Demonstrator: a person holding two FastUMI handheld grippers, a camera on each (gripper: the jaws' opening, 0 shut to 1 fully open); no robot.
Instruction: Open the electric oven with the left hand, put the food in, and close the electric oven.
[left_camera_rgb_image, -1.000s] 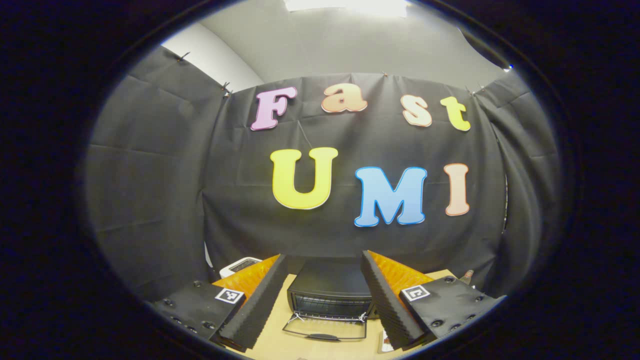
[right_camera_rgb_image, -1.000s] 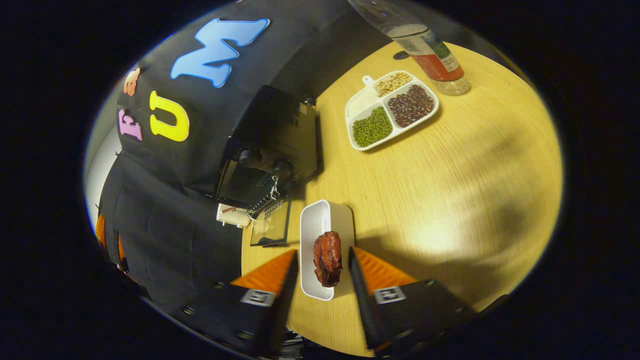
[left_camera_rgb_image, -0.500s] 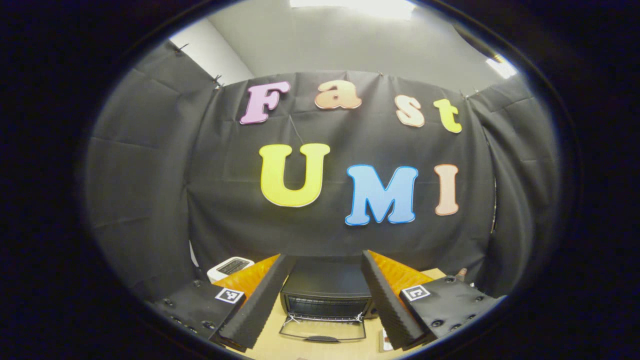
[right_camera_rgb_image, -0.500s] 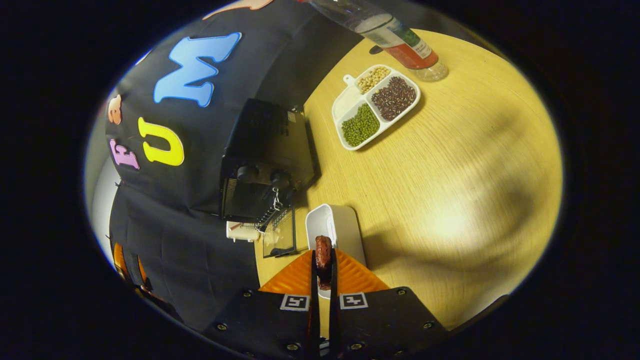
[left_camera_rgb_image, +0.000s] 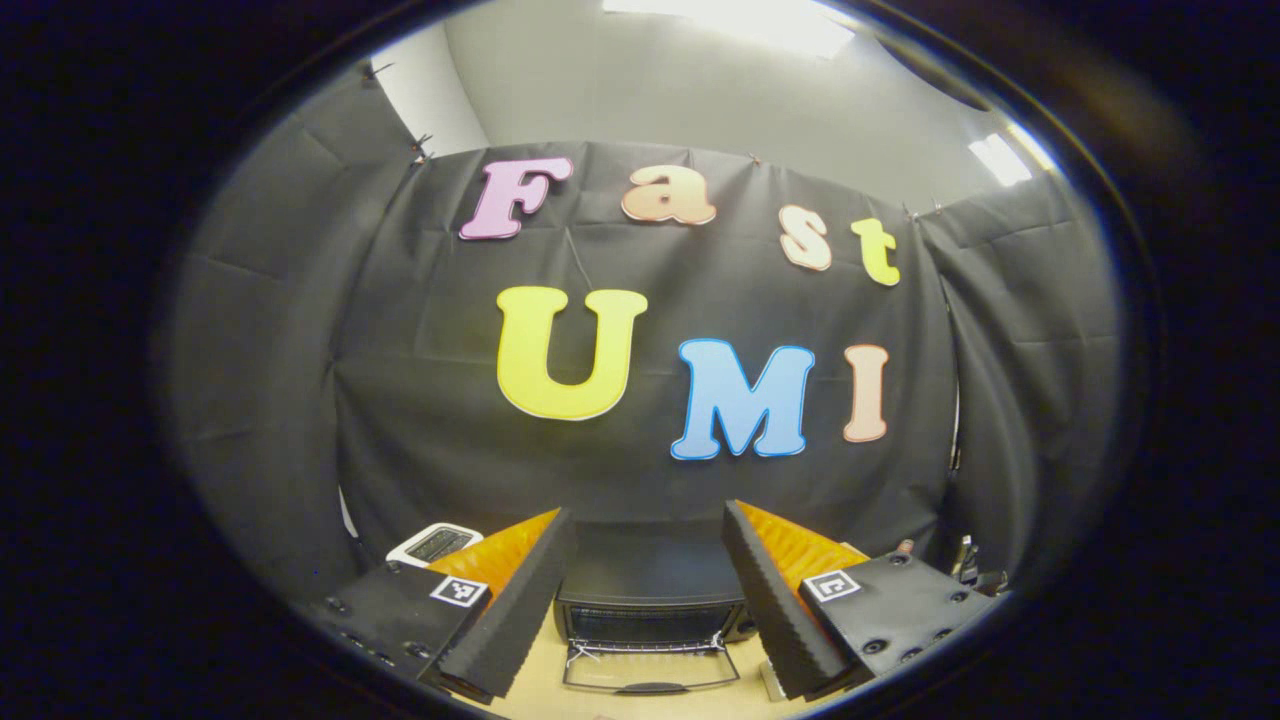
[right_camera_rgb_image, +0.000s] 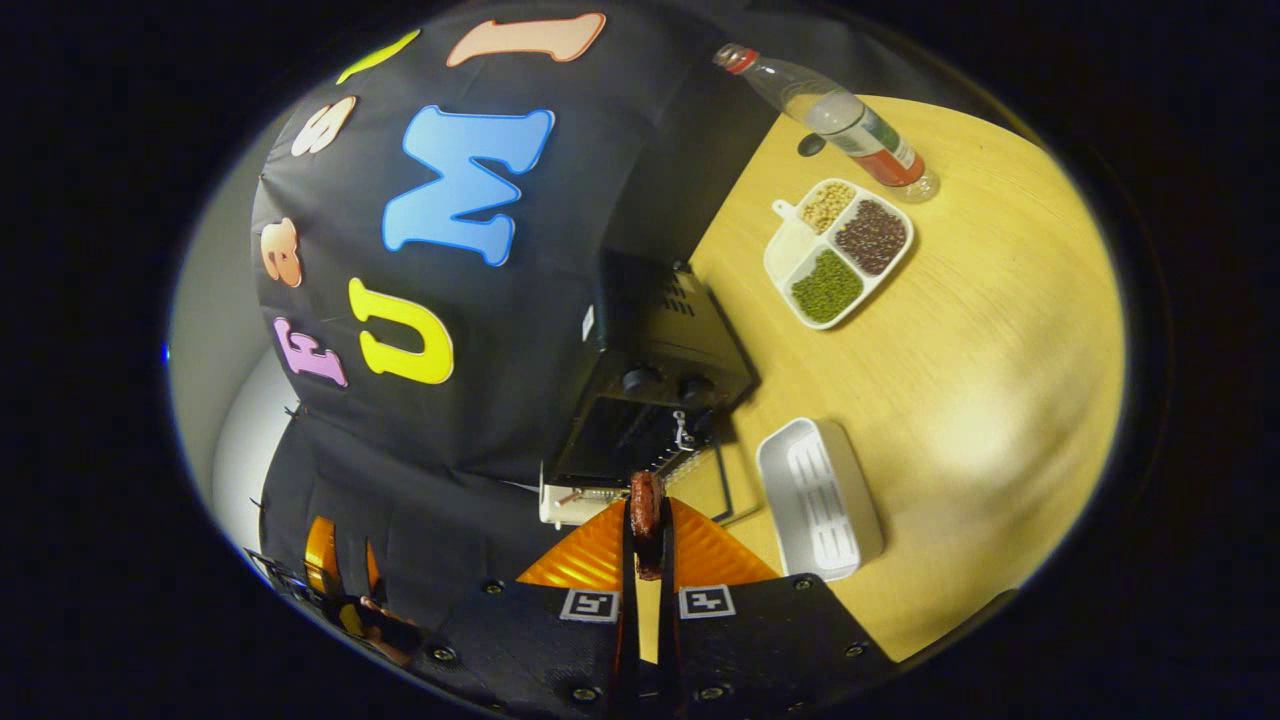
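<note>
The black electric oven (left_camera_rgb_image: 650, 592) stands against the cloth wall with its glass door (left_camera_rgb_image: 650, 667) folded down flat onto the table. My left gripper (left_camera_rgb_image: 648, 590) hangs open well in front of it, the oven framed between its fingers, nothing held. In the right gripper view the oven (right_camera_rgb_image: 655, 385) shows from the side, its door (right_camera_rgb_image: 710, 480) down. My right gripper (right_camera_rgb_image: 646, 530) is shut on a reddish-brown piece of meat (right_camera_rgb_image: 646, 508), lifted off the table near the oven's open front. The white dish (right_camera_rgb_image: 820, 497) lies empty to the right.
A white tray of beans (right_camera_rgb_image: 838, 250) and a bottle (right_camera_rgb_image: 830, 112) lying on its side sit farther along the wooden table (right_camera_rgb_image: 990, 330). A white appliance (left_camera_rgb_image: 435, 543) stands left of the oven. The left gripper (right_camera_rgb_image: 335, 565) shows at the lower left.
My right gripper shut on the meat, then lifted it out of the white dish and swung toward the oven's open front. The left gripper drew back and tilted up slightly.
</note>
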